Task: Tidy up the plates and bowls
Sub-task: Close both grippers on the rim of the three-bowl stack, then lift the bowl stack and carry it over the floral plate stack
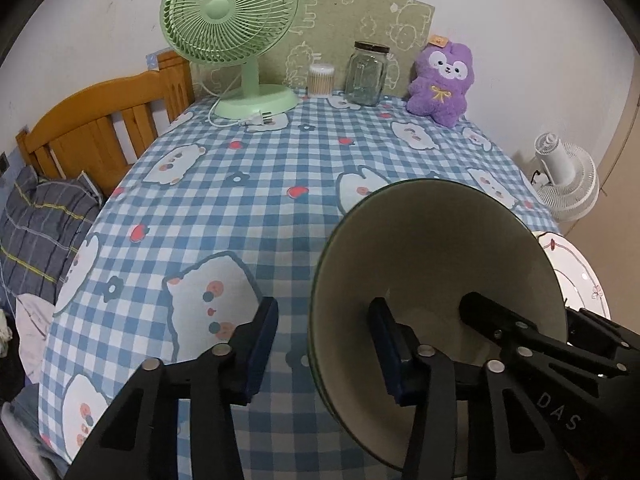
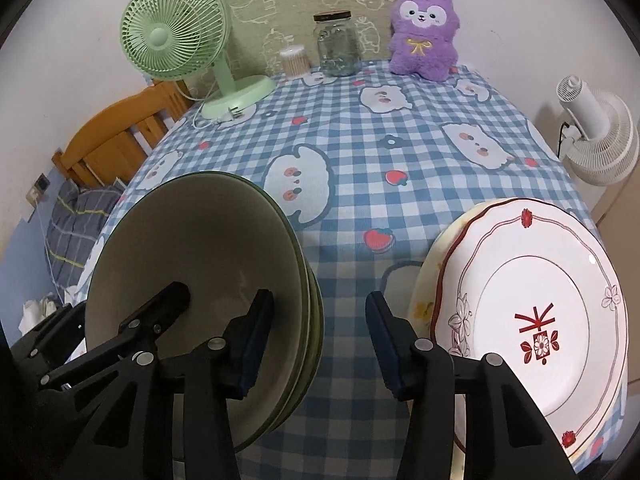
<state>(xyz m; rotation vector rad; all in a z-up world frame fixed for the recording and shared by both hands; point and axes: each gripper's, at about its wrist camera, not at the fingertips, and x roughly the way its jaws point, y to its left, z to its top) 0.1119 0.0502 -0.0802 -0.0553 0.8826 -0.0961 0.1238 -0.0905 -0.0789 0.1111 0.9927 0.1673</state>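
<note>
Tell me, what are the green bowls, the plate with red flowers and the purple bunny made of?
The green bowls look like glazed ceramic: smooth, softly shiny, with thick rims. The plate with red flowers seems to be glossy white porcelain or ceramic, since it reflects light and has printed patterns; melamine is possible. The purple bunny is fuzzy plush fabric, probably stuffed.

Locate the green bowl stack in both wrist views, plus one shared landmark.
Left wrist: green bowl stack lower right, only its top bowl showing, behind the right finger of the left tongs.
Right wrist: bowl stack lower left, several rims visible.
Shared landmark: purple plush at the table's far edge.
</note>
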